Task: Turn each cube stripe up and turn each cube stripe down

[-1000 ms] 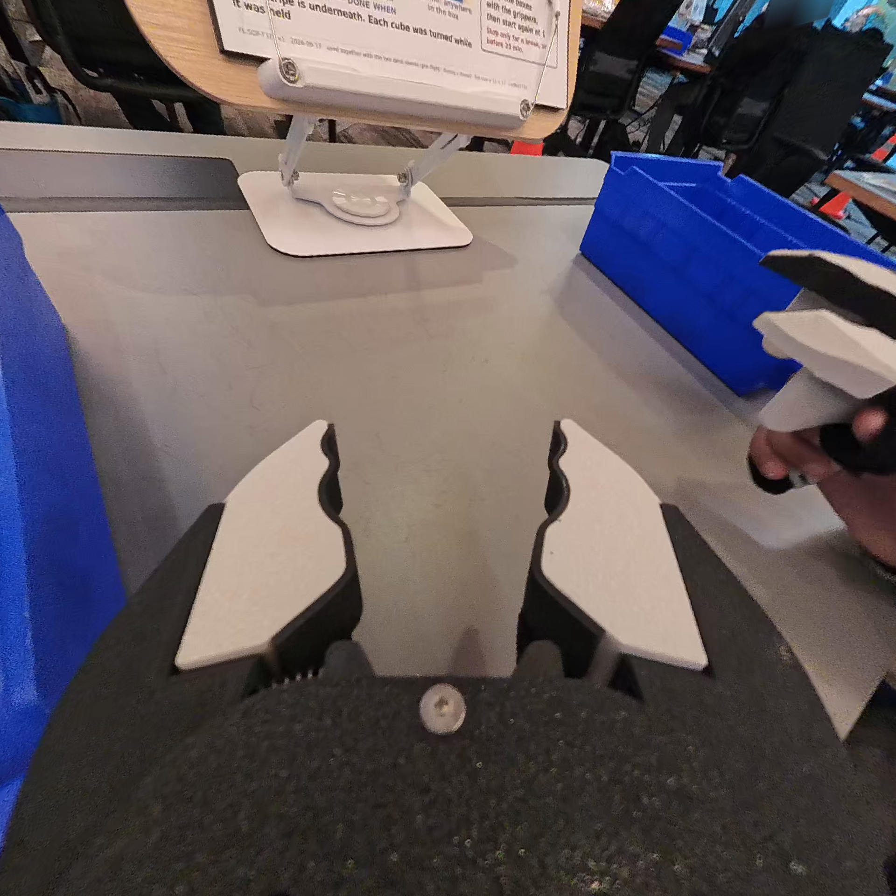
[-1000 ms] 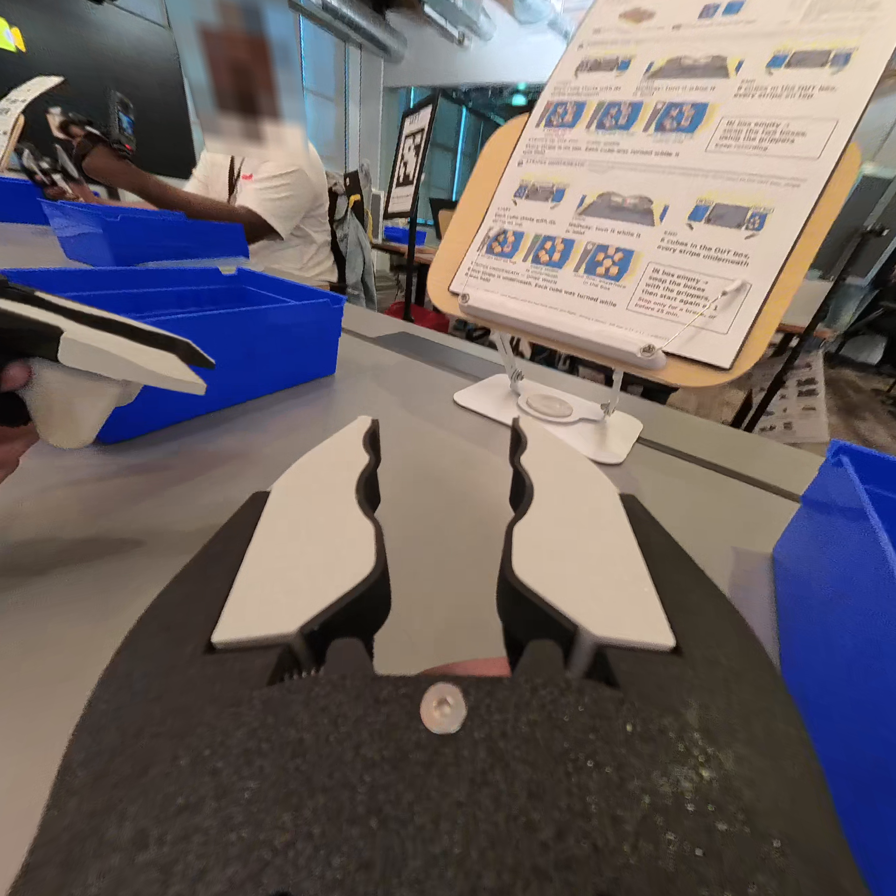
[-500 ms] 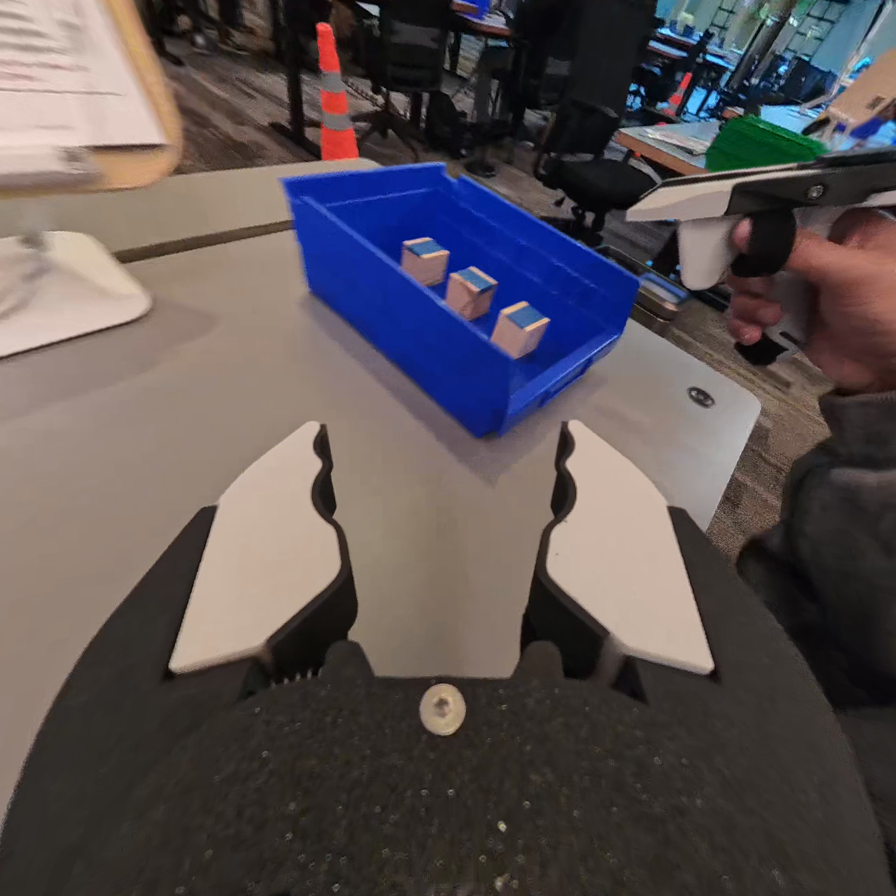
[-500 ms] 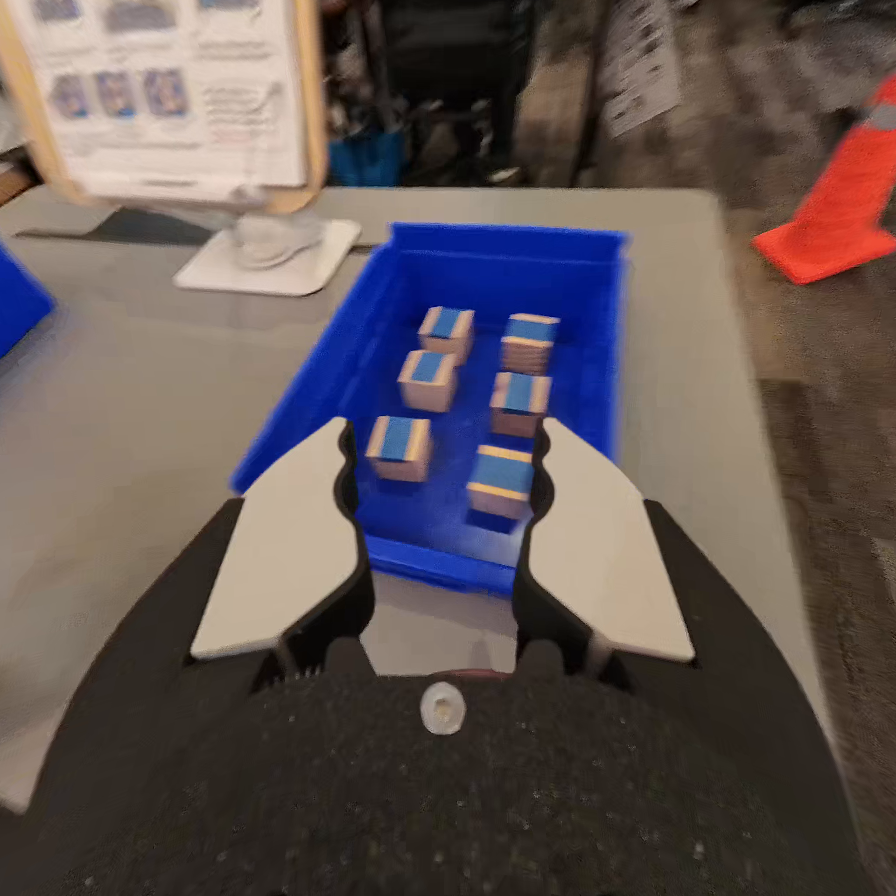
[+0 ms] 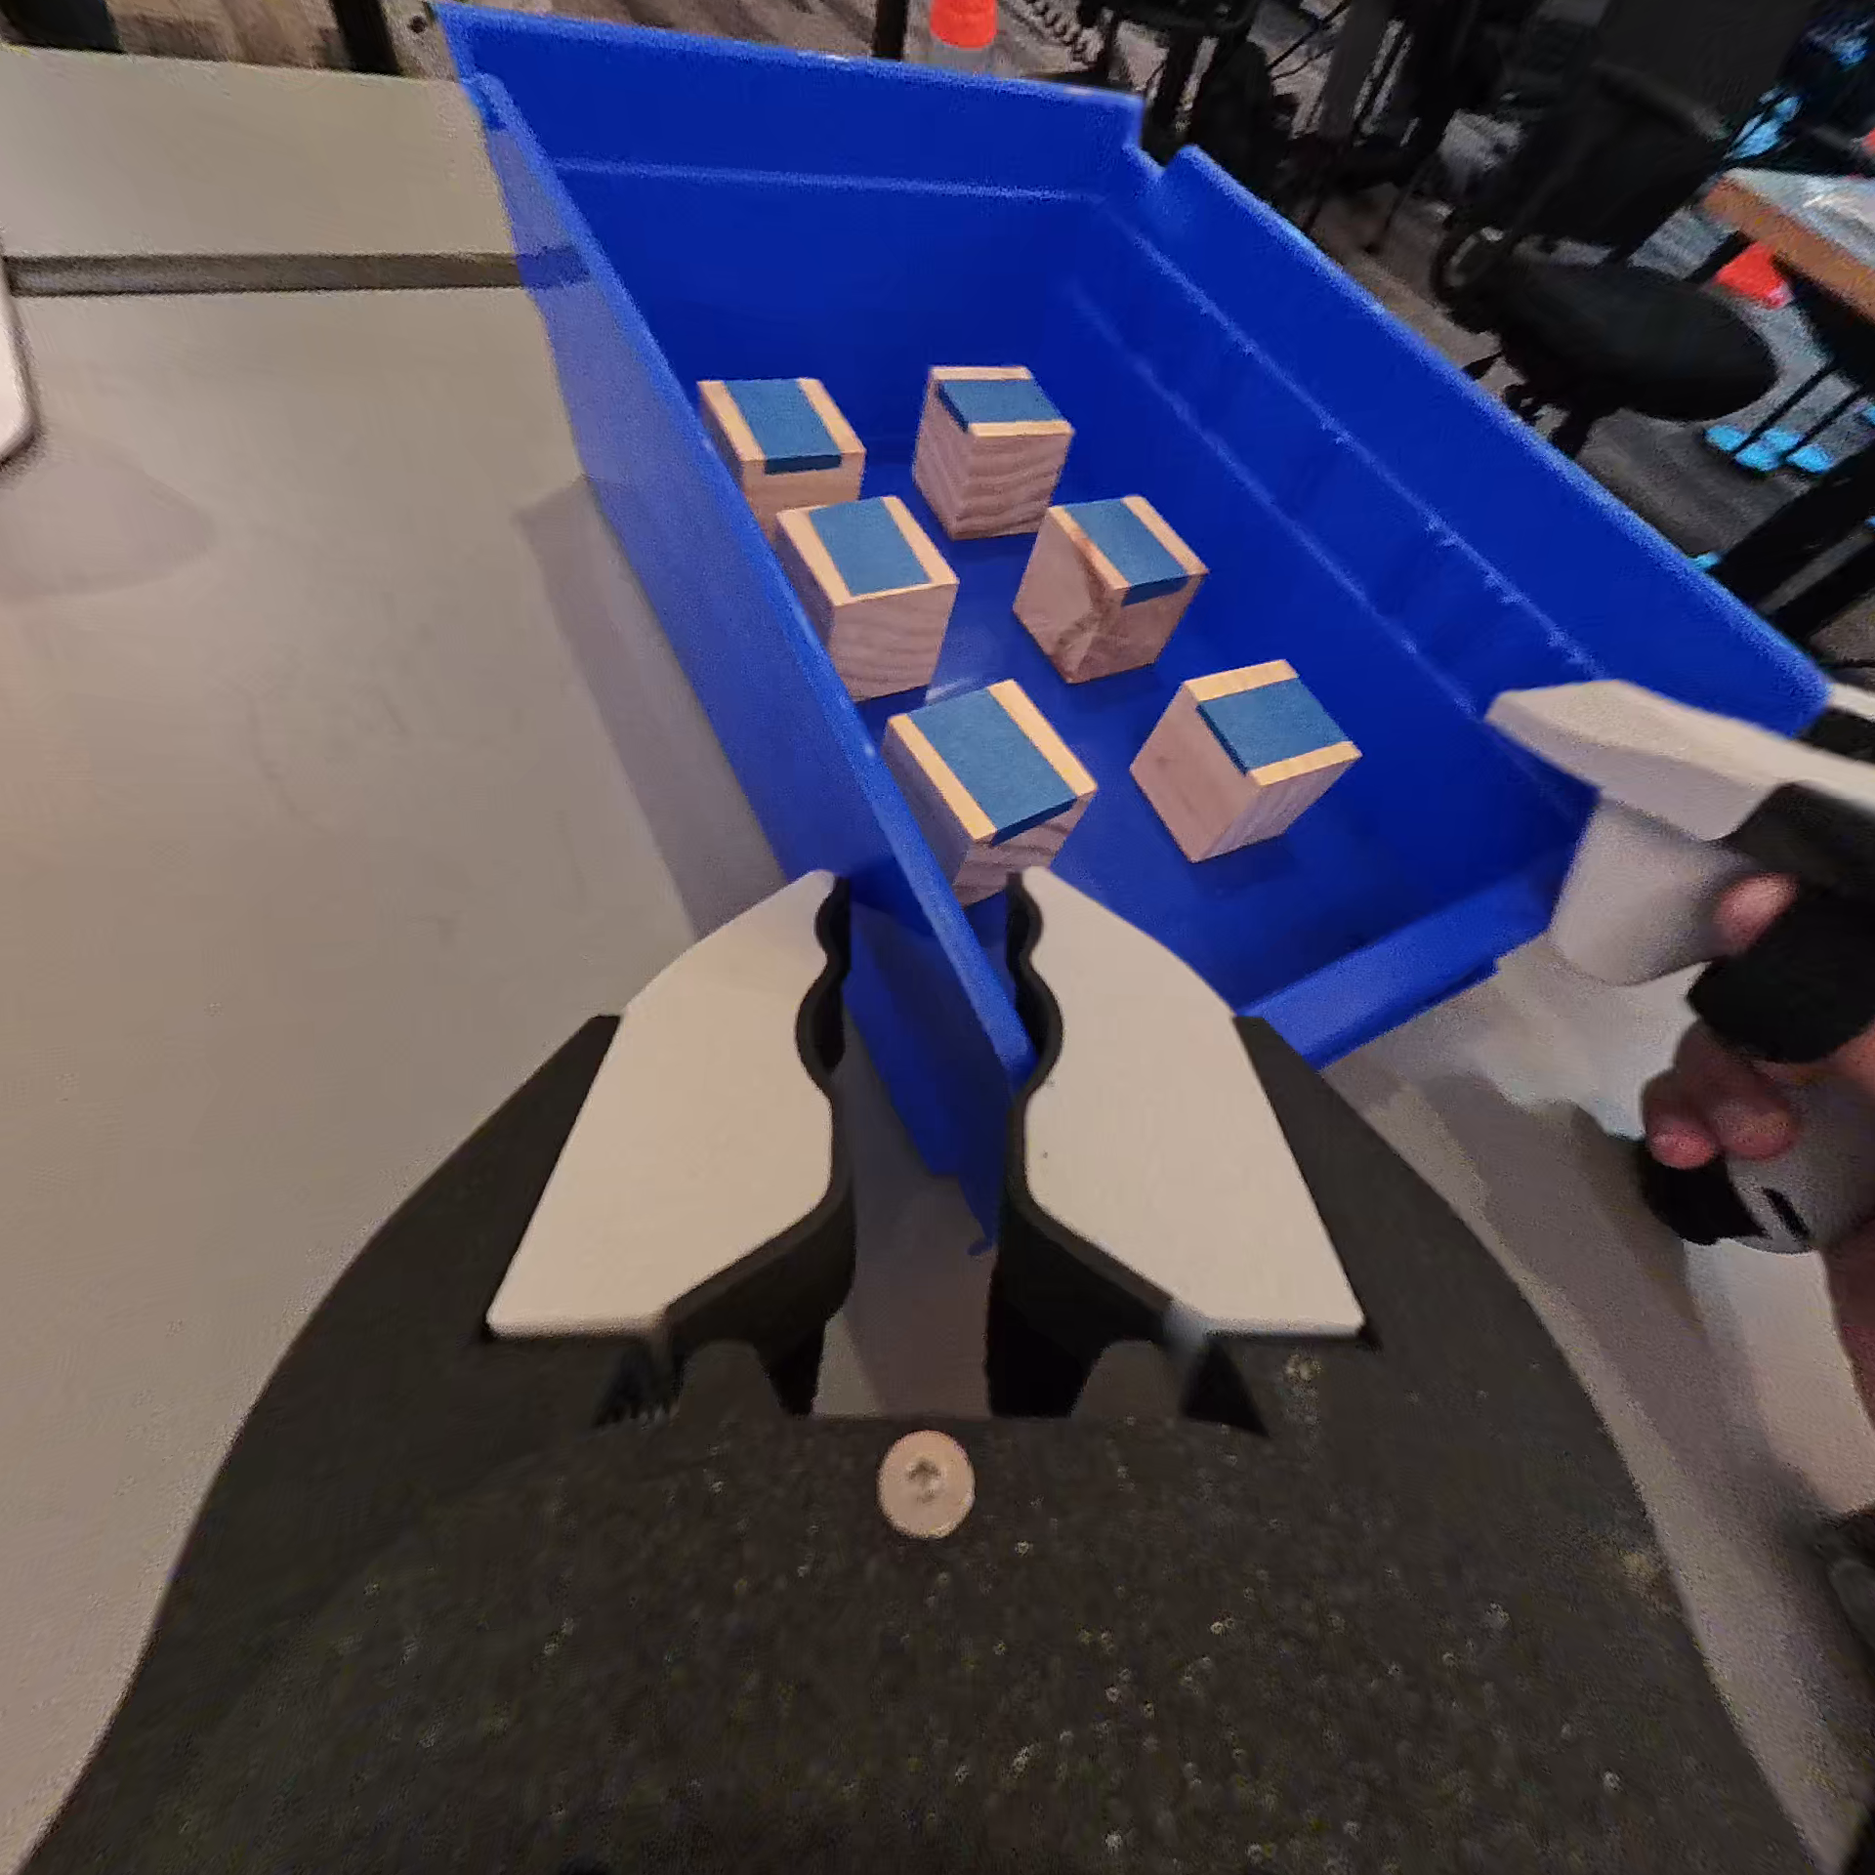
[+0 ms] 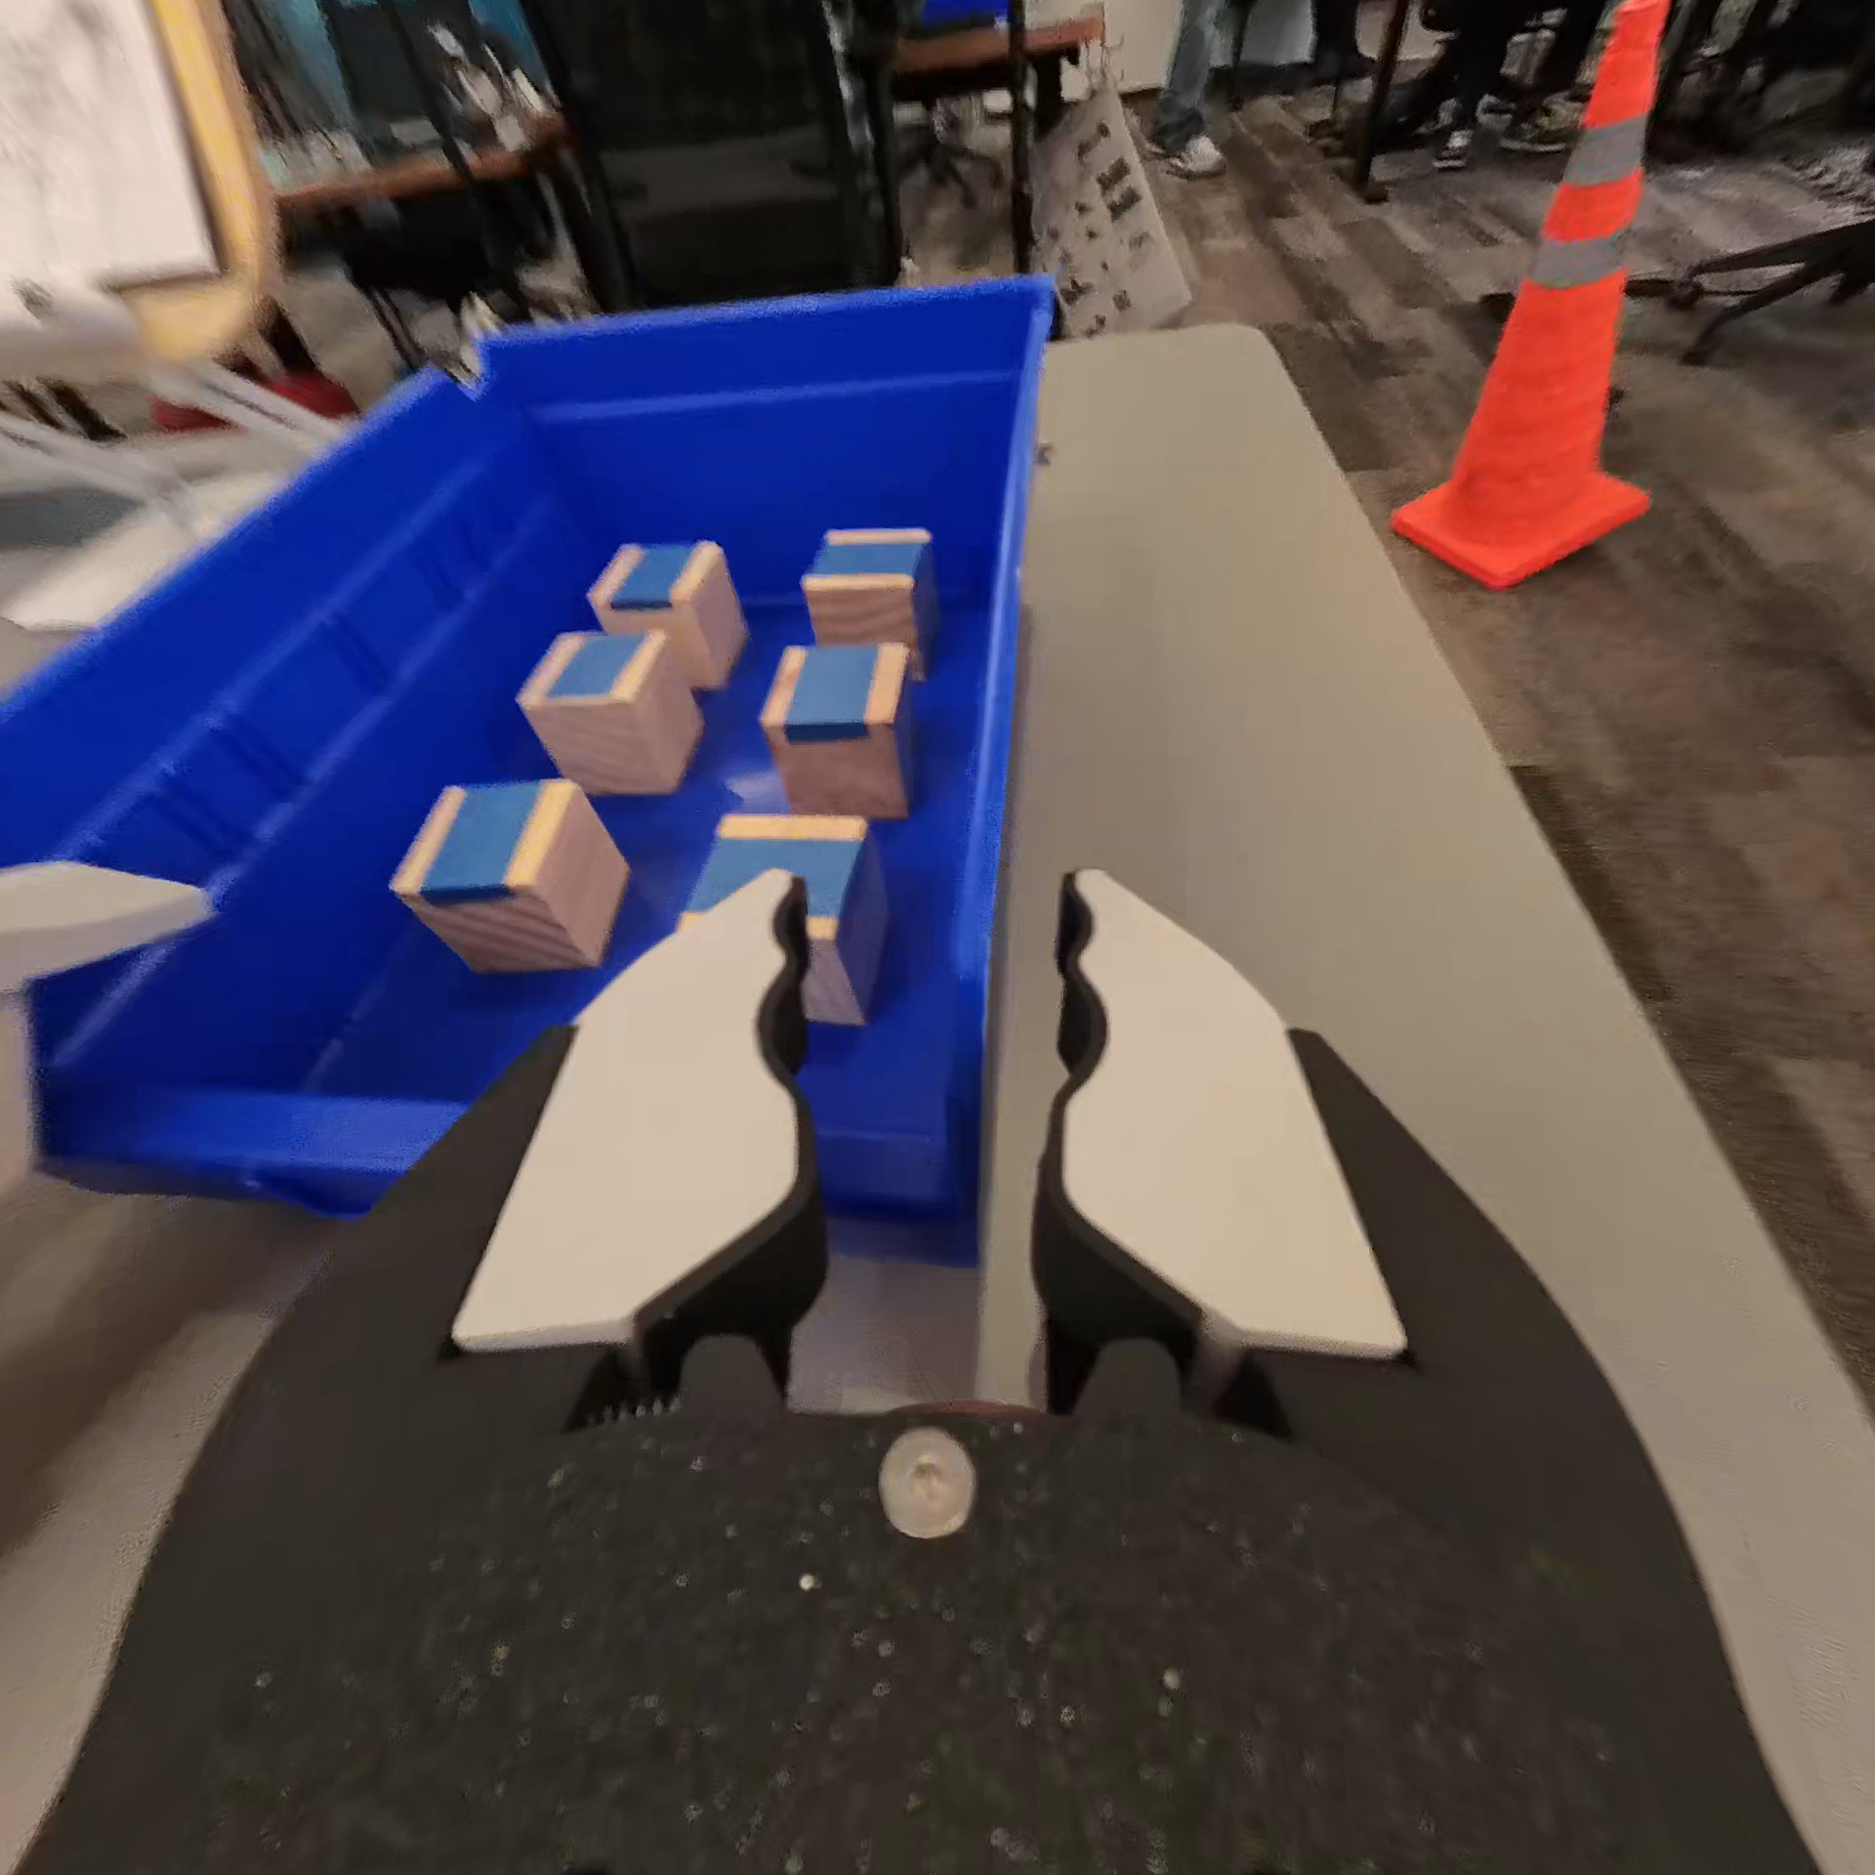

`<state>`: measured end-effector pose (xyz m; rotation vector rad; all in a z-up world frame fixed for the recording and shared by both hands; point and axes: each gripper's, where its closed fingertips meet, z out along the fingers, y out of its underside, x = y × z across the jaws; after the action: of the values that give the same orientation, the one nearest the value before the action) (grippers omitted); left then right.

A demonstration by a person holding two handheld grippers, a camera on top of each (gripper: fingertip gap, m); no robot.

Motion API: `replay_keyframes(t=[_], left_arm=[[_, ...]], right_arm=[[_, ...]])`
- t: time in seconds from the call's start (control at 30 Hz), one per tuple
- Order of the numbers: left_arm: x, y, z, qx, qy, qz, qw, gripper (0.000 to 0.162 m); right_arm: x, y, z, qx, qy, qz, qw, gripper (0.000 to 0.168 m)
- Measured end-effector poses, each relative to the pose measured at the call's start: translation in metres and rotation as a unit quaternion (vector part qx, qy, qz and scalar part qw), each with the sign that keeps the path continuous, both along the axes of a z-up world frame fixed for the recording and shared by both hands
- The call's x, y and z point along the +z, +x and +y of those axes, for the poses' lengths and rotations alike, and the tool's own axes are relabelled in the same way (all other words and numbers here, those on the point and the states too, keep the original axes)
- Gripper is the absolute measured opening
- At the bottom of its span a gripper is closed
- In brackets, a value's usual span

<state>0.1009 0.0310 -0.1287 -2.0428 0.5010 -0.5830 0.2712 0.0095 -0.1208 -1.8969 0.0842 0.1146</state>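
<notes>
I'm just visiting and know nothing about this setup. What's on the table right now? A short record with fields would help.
container: blue plastic bin on a grey table
contents: six wooden cubes, two rows of three
stripes: a blue stripe faces up on every cube
left tool: open, empty, fingers either side of the bin's near left wall
right tool: open, empty, at the bin's near right corner
cubes held: none
background: orange traffic cone on the floor

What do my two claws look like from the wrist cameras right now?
Both match. The left claw and right claw each have two pale grey fingers with wavy black inner pads, on a speckled black body with one silver screw. A black strap crosses the hand gripping the right one.
</notes>
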Motion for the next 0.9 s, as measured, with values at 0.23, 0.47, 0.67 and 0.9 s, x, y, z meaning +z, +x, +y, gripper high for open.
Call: replay_keyframes(t=[0.23,0.47,0.67,0.9], left_arm=[[0.007,-0.024,0.002,0.022,0.041,0.066,0.997,0.009],[0.044,-0.083,-0.013,0.039,0.079,0.066,0.994,0.008],[0.090,-0.188,-0.029,0.100,0.113,0.053,0.987,0.007],[0.094,-0.322,-0.047,0.205,0.109,0.093,0.968,0.004]], right_arm=[[0.001,-0.012,-0.014,-0.076,-0.045,0.015,0.996,0.005],[0.043,-0.070,-0.022,-0.066,-0.002,0.021,0.998,0.005],[0.096,-0.173,-0.025,0.001,0.053,0.003,0.999,0.005],[0.096,-0.306,-0.014,0.087,0.042,-0.025,0.995,0.005]])
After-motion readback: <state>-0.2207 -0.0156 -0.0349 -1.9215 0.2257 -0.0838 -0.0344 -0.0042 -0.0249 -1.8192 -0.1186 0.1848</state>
